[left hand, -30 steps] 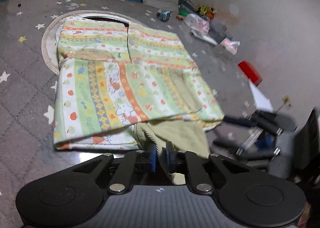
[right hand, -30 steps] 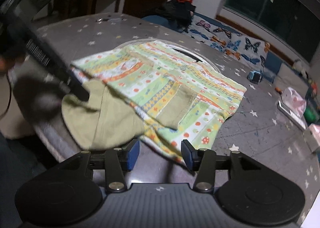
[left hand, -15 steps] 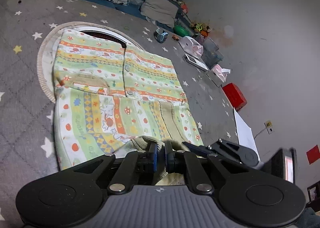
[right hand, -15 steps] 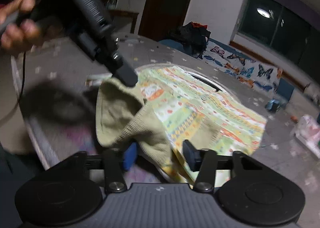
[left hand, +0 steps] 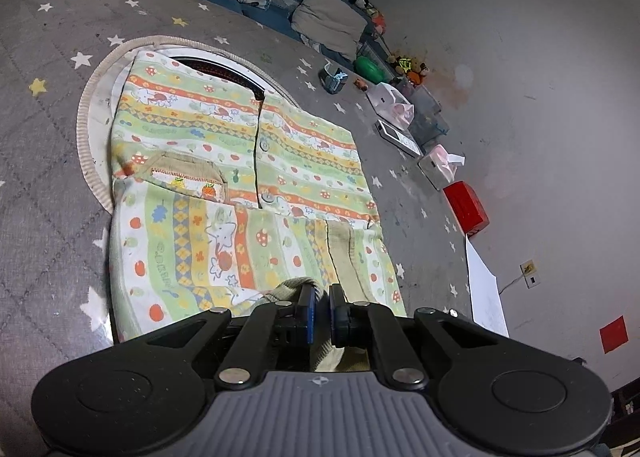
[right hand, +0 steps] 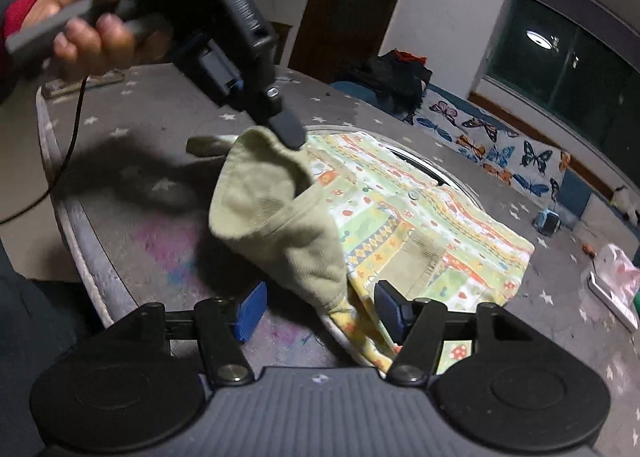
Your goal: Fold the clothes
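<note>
One patterned jacket [left hand: 240, 185] lies on the star-print mat [left hand: 48, 105], with two buttons [left hand: 264, 145] and two pockets [left hand: 184, 177] showing. Two grippers, left [left hand: 320, 309] and right [right hand: 316, 307], and one hand [right hand: 84, 33] are in view.

A little jacket [left hand: 248, 185] with green, orange, yellow and white stripes, full of mushrooms, apples and small elephants. Spread flat on the grey star mat, straight ahead of the left gripper [left hand: 320, 307], buttons down the middle and a tan pocket on one side. Already folded across, with a striped part lying over the bottom half. Plain olive-green hood [right hand: 276, 213] at the near edge, lifted up off the mat, pinched at its rim between the tight left jaws. Bunched and hanging in a soft cone, its lower end between the wide-apart fingers of the right gripper [right hand: 318, 309], just opened, not squeezed.
</note>
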Demonstrator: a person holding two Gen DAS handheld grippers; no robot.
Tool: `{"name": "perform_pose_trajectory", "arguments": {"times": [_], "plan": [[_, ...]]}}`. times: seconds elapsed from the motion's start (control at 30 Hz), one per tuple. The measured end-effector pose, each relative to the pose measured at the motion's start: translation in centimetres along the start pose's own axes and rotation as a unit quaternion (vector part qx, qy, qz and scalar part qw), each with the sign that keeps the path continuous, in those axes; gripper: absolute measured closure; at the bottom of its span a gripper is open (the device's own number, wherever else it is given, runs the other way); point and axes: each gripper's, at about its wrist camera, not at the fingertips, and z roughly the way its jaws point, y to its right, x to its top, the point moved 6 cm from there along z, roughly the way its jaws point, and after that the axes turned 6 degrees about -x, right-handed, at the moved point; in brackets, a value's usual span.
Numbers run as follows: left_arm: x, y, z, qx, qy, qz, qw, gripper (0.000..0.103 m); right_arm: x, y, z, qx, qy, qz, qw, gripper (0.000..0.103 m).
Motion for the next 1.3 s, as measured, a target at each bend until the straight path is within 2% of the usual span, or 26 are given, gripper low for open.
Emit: {"name": "perform_pose_trajectory", "arguments": {"times": [0.1, 0.17, 0.23, 0.33, 0.37, 0.4, 0.47, 0.6, 0.73, 0.8, 0.83, 0.9, 0.93, 0.97, 1.0, 1.1, 1.3], "plan": [[-0.3, -0.3, -0.2, 0.003, -0.003, 0.001, 1.0000, 0.094, 0.7, 0.0, 0.9, 0.002, 0.011, 0.008, 1.000, 0.049], [-0.7, -0.4, -0.9, 0.004, -0.002, 0.013, 0.9999, 0.092, 1.2, 0.5, 1.5, 0.017, 0.008, 0.037, 0.999, 0.072], [-1.3, -0.3, -1.9, 0.013, 0.003, 0.035, 0.9993, 0.087, 1.7, 1.6, 1.8, 0.027, 0.003, 0.083, 0.996, 0.077], [-2.4, -0.2, -4.0, 0.042, 0.021, 0.087, 0.9951, 0.068, 2.3, 3.7, 1.5, 0.046, 0.003, 0.148, 0.988, 0.084], [-3.0, 0.0, -4.5, 0.060, 0.032, 0.115, 0.9910, 0.058, 2.5, 4.3, 1.3, 0.052, 0.003, 0.165, 0.985, 0.085], [-3.5, 0.1, -5.0, 0.079, 0.042, 0.143, 0.9857, 0.052, 2.6, 4.7, 1.1, 0.055, 0.005, 0.176, 0.983, 0.086], [-4.6, 0.5, -5.4, 0.114, 0.052, 0.202, 0.9714, 0.051, 3.0, 5.5, 0.8, 0.062, 0.008, 0.197, 0.978, 0.088], [-6.3, 1.0, -3.8, 0.176, 0.044, 0.297, 0.9377, 0.051, 3.5, 6.0, 0.7, 0.066, 0.012, 0.209, 0.976, 0.091], [-6.7, 0.9, -2.2, 0.227, 0.045, 0.356, 0.9053, 0.052, 3.9, 6.2, 0.7, 0.064, 0.015, 0.211, 0.975, 0.094], [-6.8, 0.8, -1.7, 0.239, 0.042, 0.379, 0.8929, 0.053, 3.9, 6.1, 0.6, 0.061, 0.016, 0.207, 0.976, 0.094], [-6.9, 0.7, -1.5, 0.245, 0.041, 0.390, 0.8864, 0.055, 3.8, 6.0, 0.5, 0.061, 0.018, 0.207, 0.976, 0.094], [-7.2, 0.6, -1.2, 0.261, 0.040, 0.413, 0.8716, 0.072, 3.8, 6.1, 0.5, 0.059, 0.020, 0.211, 0.975, 0.095], [-7.3, 0.6, -1.1, 0.268, 0.039, 0.424, 0.8642, 0.077, 3.8, 6.1, 0.4, 0.058, 0.021, 0.213, 0.975, 0.095], [-7.4, 0.5, -1.1, 0.271, 0.039, 0.433, 0.8589, 0.088, 3.7, 6.1, 0.4, 0.056, 0.023, 0.214, 0.975, 0.096], [-7.4, 0.5, -1.3, 0.271, 0.039, 0.437, 0.8567, 0.094, 3.7, 6.1, 0.4, 0.055, 0.025, 0.215, 0.975, 0.096], [-7.5, 1.0, -2.3, 0.263, 0.046, 0.441, 0.8567, 0.098, 3.9, 6.0, -0.2, 0.054, 0.036, 0.217, 0.974, 0.097], [-9.2, 3.7, -5.3, 0.214, 0.028, 0.439, 0.8719, 0.098, 4.3, 5.5, -3.7, 0.063, 0.050, 0.205, 0.975, 0.097]]}}
